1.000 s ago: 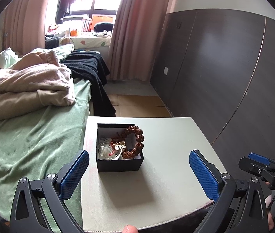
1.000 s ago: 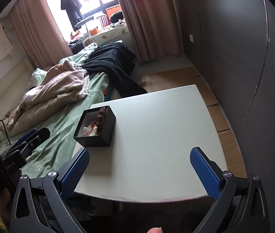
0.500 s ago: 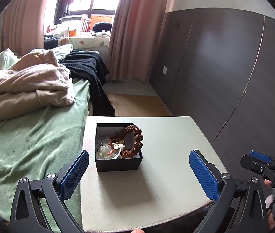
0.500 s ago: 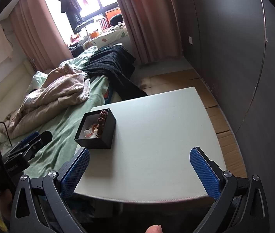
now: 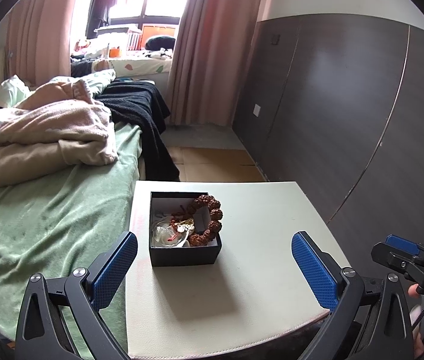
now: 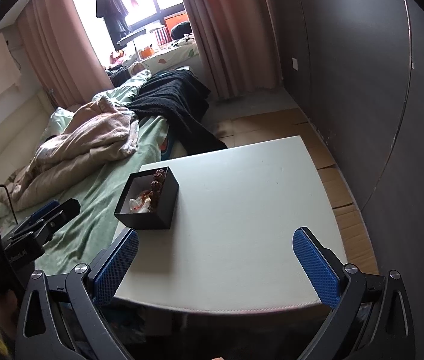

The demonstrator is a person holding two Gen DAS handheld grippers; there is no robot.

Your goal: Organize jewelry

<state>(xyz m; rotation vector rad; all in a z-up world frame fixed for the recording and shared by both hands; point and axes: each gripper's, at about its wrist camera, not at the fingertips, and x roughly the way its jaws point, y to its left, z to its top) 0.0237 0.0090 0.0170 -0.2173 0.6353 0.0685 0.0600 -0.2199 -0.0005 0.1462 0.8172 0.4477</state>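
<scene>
A small black box [image 5: 183, 252] [image 6: 149, 207] sits near the left edge of a white table [image 5: 251, 285] [image 6: 251, 210]. Inside it lie a bracelet of brown knobbly beads [image 5: 209, 216] [image 6: 156, 186], small gold and red pieces and a clear pouch [image 5: 164, 234]. My left gripper [image 5: 213, 268] is open, held back from the box at the table's near edge, nothing between its blue pads. My right gripper [image 6: 215, 265] is open too, above the table's near edge, with the box ahead to its left. Each gripper shows at the side of the other's view.
A bed [image 5: 47, 216] with green cover, a beige blanket [image 5: 41, 132] and a black throw [image 5: 140, 111] lies against the table's left side. A dark panelled wall [image 5: 347, 105] runs along the right. Cardboard sheets [image 6: 332, 180] cover the floor beyond the table.
Both grippers have drifted slightly back from the table, so the box looks a little farther off. Both stay open. The box and its contents have not moved.
</scene>
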